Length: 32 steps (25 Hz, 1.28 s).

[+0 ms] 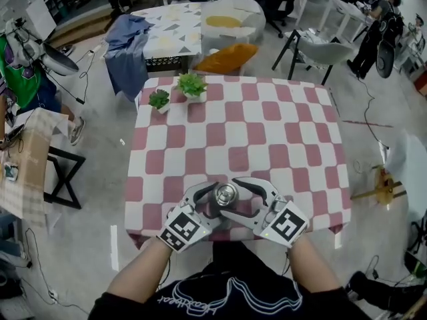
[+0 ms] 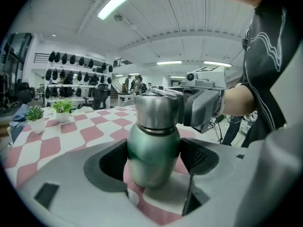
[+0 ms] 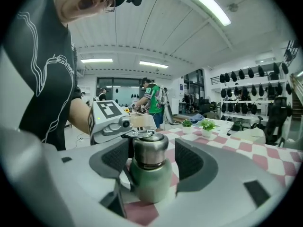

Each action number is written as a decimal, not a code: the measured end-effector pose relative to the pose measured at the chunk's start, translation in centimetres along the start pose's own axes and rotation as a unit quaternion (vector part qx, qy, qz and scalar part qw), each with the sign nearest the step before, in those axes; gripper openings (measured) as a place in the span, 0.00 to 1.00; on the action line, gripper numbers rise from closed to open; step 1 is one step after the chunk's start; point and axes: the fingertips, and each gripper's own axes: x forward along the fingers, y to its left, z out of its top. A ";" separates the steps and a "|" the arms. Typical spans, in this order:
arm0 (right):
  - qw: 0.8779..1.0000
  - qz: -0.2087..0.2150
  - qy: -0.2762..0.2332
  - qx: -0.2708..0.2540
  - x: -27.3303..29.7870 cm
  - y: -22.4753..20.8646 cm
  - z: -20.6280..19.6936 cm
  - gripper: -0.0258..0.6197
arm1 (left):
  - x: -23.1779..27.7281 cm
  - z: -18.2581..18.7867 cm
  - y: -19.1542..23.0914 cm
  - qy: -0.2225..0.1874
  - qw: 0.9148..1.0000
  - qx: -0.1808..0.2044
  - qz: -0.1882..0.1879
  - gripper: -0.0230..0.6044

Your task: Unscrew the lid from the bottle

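Step in hand: re-gripping the lid mid-unscrew, as I read it. The bottle (image 1: 225,194) stands upright on the checked counter (image 1: 267,125), at the near edge, right in front of me.

The left tool (image 1: 211,203) is clamped on the bottle's green body (image 2: 154,155), jaws pressing it from both sides and holding it steady.

The right tool (image 1: 238,197) is spread wide. The steel lid (image 3: 150,150) sits between its jaws, with clear gaps on both sides, so it grips nothing.

The lid looks fully seated on the neck. I see no lift or tilt, so the task looks early or part done; I can't tell how many turns are left.

Next move, my call: close the right tool square on the lid, above the seam and not on the body, then twist while the left tool holds firm. Risk: the smooth steel may slip, or the bottle may spin along with the lid.
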 end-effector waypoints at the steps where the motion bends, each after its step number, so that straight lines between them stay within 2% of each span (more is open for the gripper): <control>1: 1.000 -0.013 -0.001 0.003 0.0 -0.1 -0.1 0.52 | 0.0 0.0 0.0 -0.002 1.000 -0.003 0.009 0.60; 9: 0.998 -0.065 -0.014 0.004 0.3 0.2 -0.1 0.46 | 0.1 -0.1 0.1 -0.006 0.998 -0.027 0.062 0.60; 13: 0.997 -0.076 -0.020 0.000 0.3 0.1 -0.2 0.42 | 0.1 -0.1 0.1 -0.008 0.997 -0.031 0.071 0.60; 23: 0.999 -0.046 -0.014 -0.006 0.4 0.2 -0.2 0.42 | 0.0 0.0 0.0 -0.020 0.999 -0.020 0.039 0.60; 32: 1.000 0.022 0.006 -0.019 0.5 0.6 -0.3 0.42 | -0.2 -0.2 -0.2 -0.001 0.999 0.016 -0.034 0.60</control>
